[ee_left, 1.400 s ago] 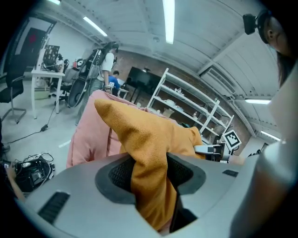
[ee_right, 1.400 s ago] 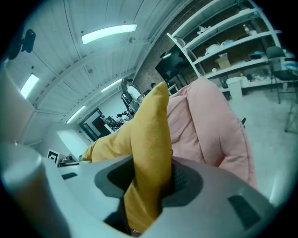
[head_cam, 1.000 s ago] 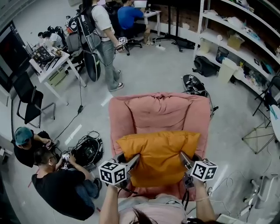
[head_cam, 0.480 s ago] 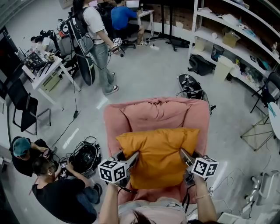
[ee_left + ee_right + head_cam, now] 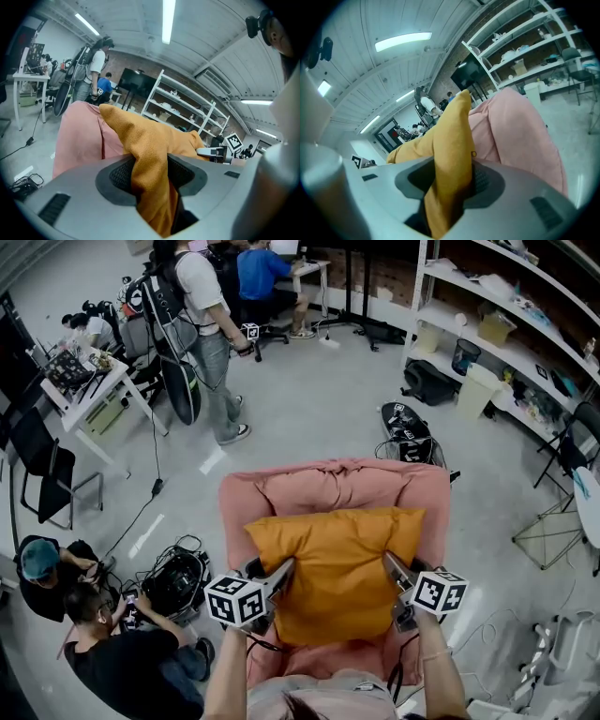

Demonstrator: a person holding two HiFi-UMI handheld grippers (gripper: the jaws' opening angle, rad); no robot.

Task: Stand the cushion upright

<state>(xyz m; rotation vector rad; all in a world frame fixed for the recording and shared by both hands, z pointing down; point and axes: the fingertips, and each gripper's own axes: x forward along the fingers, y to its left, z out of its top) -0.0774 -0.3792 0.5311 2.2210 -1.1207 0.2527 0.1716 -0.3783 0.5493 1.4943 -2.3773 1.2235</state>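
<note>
An orange cushion [image 5: 337, 568] lies tilted on the seat of a pink armchair [image 5: 319, 488], its top edge near the backrest. My left gripper [image 5: 279, 570] is shut on the cushion's left edge; orange fabric [image 5: 150, 154] fills the space between its pads in the left gripper view. On the other side my right gripper [image 5: 392, 570] is shut on the right edge, where a fold of the cushion [image 5: 452, 159] is pinched between the pads. The pink armchair back [image 5: 520, 126] rises just behind that fold.
Two people crouch by a black bag [image 5: 183, 582] on the floor left of the armchair. A standing person [image 5: 211, 324] and a white table [image 5: 89, 381] are further back left. Shelving [image 5: 506, 315] lines the right wall. A black bag [image 5: 408, 432] lies behind the armchair.
Both grippers have carried the cushion toward the backrest; its top edge has come closer to the armchair's back and covers more of it.
</note>
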